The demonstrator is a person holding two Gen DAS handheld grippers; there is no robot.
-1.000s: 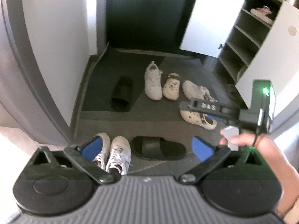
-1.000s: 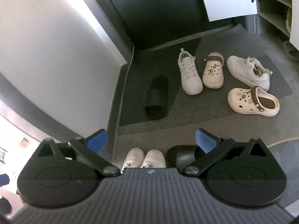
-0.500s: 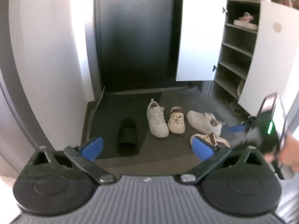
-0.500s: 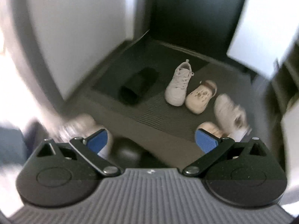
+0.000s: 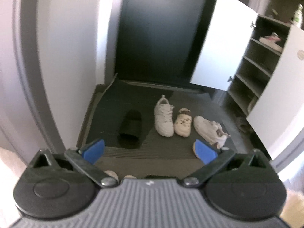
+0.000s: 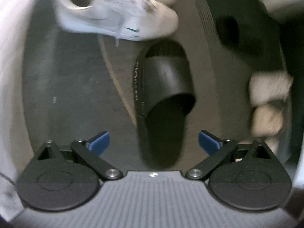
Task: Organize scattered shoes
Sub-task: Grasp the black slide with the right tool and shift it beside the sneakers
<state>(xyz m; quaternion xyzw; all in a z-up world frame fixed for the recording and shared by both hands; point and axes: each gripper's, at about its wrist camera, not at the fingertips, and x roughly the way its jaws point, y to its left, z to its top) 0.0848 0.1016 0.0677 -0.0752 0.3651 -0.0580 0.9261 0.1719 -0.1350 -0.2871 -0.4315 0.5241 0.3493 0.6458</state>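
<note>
1. Left wrist view: the left gripper (image 5: 150, 151) is held above the entry floor, its blue-padded fingers (image 5: 94, 150) spread wide with nothing between them
2. On the dark ribbed mat (image 5: 106, 117) ahead lie a black slide (image 5: 131, 128), a white sneaker (image 5: 163, 116) and a cream clog (image 5: 183, 122) side by side, and a second white sneaker (image 5: 210, 130) lying at an angle to the right of the clog
3. The right-hand blue pad partly hides another pale shoe behind it; it cannot be identified
4. At the right stands a shoe cabinet (image 5: 256, 72) with white doors open; one shoe rests on an upper shelf
5. Right wrist view: the right gripper (image 6: 153, 142) points down at the floor, fingers (image 6: 209, 142) spread apart, gripping nothing
6. A second black slide (image 6: 163, 98) lies on the floor with its heel end between the two fingers, not touching either
7. A pair of white sneakers (image 6: 117, 11) lies just beyond the slide's toe, blurred
8. Pale shoes at the right edge are too blurred to tell apart
</note>
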